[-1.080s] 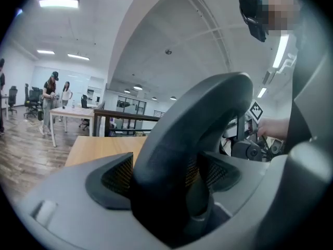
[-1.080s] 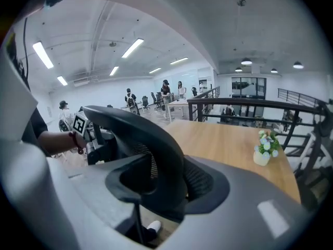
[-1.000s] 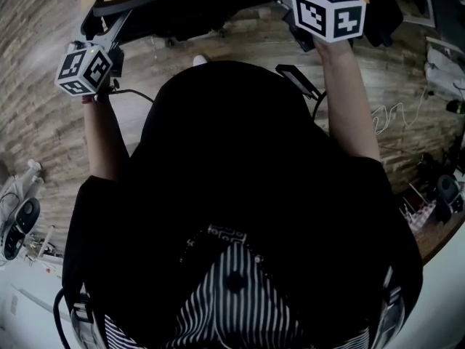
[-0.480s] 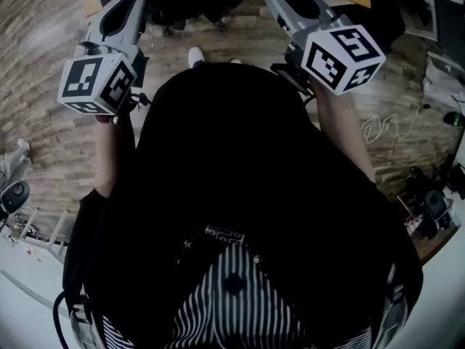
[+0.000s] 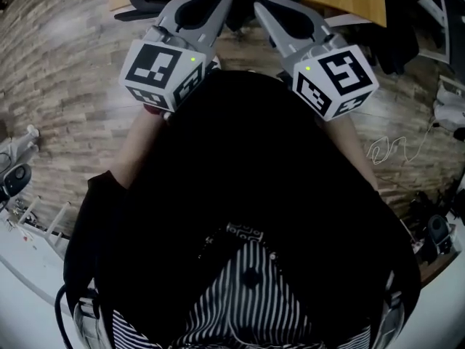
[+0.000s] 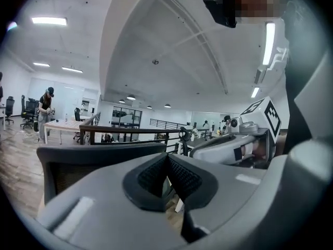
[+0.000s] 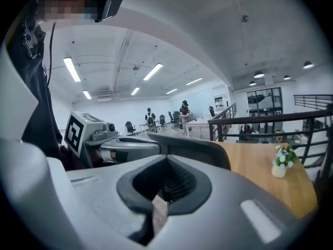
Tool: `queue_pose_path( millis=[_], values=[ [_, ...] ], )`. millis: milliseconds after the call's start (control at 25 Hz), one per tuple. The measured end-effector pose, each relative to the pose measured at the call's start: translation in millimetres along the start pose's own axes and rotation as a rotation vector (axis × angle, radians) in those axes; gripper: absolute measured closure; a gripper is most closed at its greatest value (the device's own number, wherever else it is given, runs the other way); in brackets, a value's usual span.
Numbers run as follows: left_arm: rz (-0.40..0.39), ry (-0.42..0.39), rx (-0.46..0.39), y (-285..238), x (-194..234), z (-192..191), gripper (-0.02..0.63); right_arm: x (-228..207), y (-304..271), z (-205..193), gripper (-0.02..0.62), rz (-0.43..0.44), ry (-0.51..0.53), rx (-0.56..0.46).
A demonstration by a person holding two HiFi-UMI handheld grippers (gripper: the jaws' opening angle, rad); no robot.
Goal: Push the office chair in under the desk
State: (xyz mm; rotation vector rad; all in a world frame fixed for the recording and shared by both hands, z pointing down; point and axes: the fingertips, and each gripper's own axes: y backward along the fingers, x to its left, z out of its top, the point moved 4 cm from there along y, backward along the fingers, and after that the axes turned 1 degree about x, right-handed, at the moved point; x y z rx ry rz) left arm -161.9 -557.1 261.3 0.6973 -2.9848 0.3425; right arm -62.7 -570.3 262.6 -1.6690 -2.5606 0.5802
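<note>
**Grippers.** The left gripper (image 6: 167, 163) has its jaws together. The ribbed pads (image 6: 183, 177) meet along their full length, with nothing between them. The right gripper (image 7: 167, 166) is also closed pad to pad and carries nothing. In the head view both grippers are held out in front of the person's dark torso (image 5: 232, 187). The left one points toward 1 o'clock and the right one toward 11 o'clock, so the tips converge near 12 o'clock. Each marker cube sits at the rear of its gripper, close to the hand. Each gripper view shows the other gripper just beside it: at 3 o'clock in the left gripper view and at 9 o'clock in the right gripper view.

**Task object.** The office chair (image 7: 196, 147) stands directly beyond the jaw tips, at 12 o'clock in the head view. The grey upper edge of its backrest runs across both gripper views. No view shows whether the tips touch the backrest. The seat goes out of the head view at the top edge, at the front edge of the wooden tabletop (image 7: 260, 175).

**Surroundings.** A small vase of flowers (image 7: 280, 165) stands upright on the tabletop, at 3 o'clock in the right gripper view. The wood-plank floor (image 5: 58, 71) extends toward 9 o'clock and 3 o'clock in the head view.
</note>
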Motion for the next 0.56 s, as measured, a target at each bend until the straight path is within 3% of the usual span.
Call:
queue_pose_path(
  millis=[560],
  values=[
    [-0.057, -0.016, 0.025, -17, -4, -4, 0.600, -23, 0, 1, 0.597, -0.003, -0.069, -0.020]
  ],
)
